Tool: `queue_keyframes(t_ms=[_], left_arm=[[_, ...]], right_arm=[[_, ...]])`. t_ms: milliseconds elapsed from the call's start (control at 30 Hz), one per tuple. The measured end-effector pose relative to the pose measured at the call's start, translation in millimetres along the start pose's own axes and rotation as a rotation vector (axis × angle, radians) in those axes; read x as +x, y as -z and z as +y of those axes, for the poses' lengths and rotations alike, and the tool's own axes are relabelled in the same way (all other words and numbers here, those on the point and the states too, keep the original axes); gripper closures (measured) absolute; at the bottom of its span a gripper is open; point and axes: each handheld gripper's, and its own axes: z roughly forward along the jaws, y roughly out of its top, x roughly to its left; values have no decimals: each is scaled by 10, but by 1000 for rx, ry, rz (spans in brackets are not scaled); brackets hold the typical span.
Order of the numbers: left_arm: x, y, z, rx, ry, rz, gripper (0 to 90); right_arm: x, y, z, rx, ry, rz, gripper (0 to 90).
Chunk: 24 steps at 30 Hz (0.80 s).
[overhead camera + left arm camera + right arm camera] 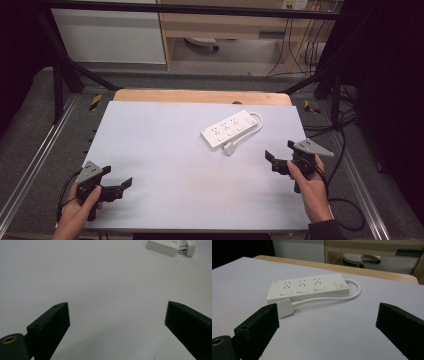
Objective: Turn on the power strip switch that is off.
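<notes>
A white power strip [231, 129] lies flat on the white table top [165, 160], right of centre, with its short cable [257, 120] looped round to a white plug [229, 149] lying beside its near side. In the right gripper view the power strip [309, 287] shows three sockets and a switch, and the plug [285, 307] lies loose in front. My right gripper [280, 151] hovers open to the right of the plug, nothing between its jaws [328, 307]. My left gripper [117, 177] is open at the near left, far from the strip [162, 246], over bare table [117, 306].
A wooden table edge [200, 96] runs behind the white top. Black frame posts [60, 75] and aluminium rails [40, 150] flank the table. Black cables [345, 205] trail on the floor at right. A wooden desk [225, 25] stands beyond.
</notes>
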Motion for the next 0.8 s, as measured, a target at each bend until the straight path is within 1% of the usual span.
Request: queue_keyframes(t_ms=[67, 200, 300, 467, 600, 667, 733, 800], left_arm=[[1, -2, 0, 1, -2, 1, 60], [1, -1, 0, 1, -2, -1, 60], [-3, 6, 1, 1, -4, -2, 60], [-5, 8, 2, -2, -3, -4, 60], [-9, 8, 2, 0, -5, -5, 60], [-12, 7, 3, -1, -5, -4, 60], [-15, 6, 4, -1, -6, -5, 60], [-20, 3, 6, 1, -7, -6, 60]], right_arm=[[-34, 43, -81, -17, -17, -6, 58], [-92, 89, -240, -5, -21, -27, 55], [-104, 94, -344, 11, -18, -38, 48], [-121, 90, -501, 49, -19, -40, 41], [-103, 88, -583, 79, -24, -35, 34], [-95, 84, -620, 96, -17, -30, 32], [-93, 62, -645, 110, -17, -31, 30], [-97, 19, -664, 131, -6, -46, 31]])
